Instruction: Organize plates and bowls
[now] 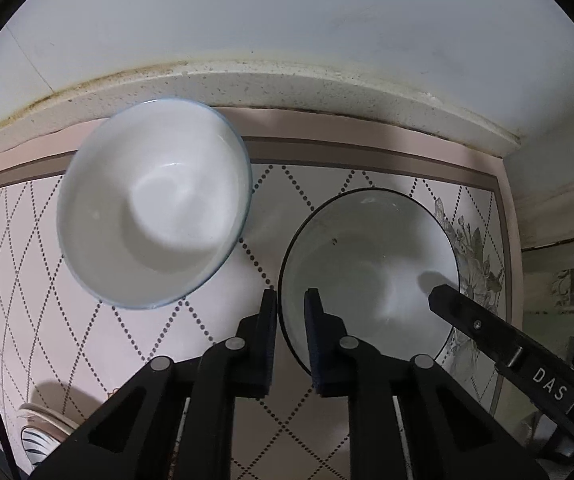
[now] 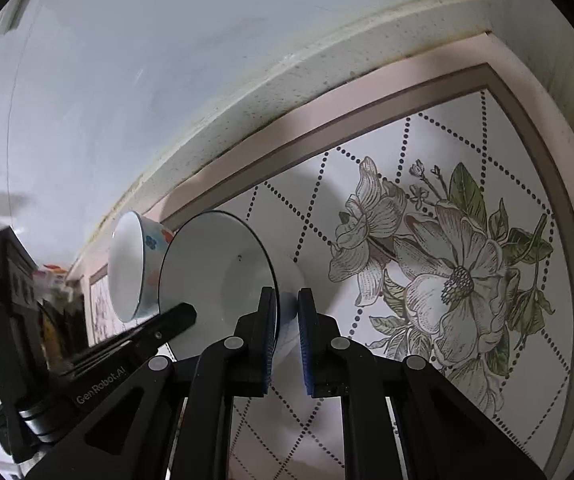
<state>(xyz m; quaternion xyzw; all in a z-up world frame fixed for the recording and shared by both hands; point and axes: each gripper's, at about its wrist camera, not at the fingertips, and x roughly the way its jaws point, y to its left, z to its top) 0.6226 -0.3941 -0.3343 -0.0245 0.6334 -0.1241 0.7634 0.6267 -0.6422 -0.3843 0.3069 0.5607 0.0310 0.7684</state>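
Two white bowls stand on a patterned mat. A blue-rimmed bowl point(image 1: 155, 204) sits at the back left; its floral outside shows in the right wrist view point(image 2: 131, 264). A dark-rimmed bowl point(image 1: 367, 268) sits right of it and also shows in the right wrist view point(image 2: 217, 276). My left gripper point(image 1: 291, 300) is closed over the dark-rimmed bowl's near-left rim, one finger inside. My right gripper point(image 2: 287, 300) is closed over the same bowl's right rim; one of its fingers point(image 1: 447, 298) reaches into the bowl in the left wrist view.
A speckled ledge point(image 1: 287, 84) and white wall run behind the mat point(image 1: 271, 236). A stack of dishes point(image 1: 43, 428) lies at the lower left. The mat's flower print point(image 2: 447, 268) lies right of the bowls. Dark clutter point(image 2: 3, 300) stands far left.
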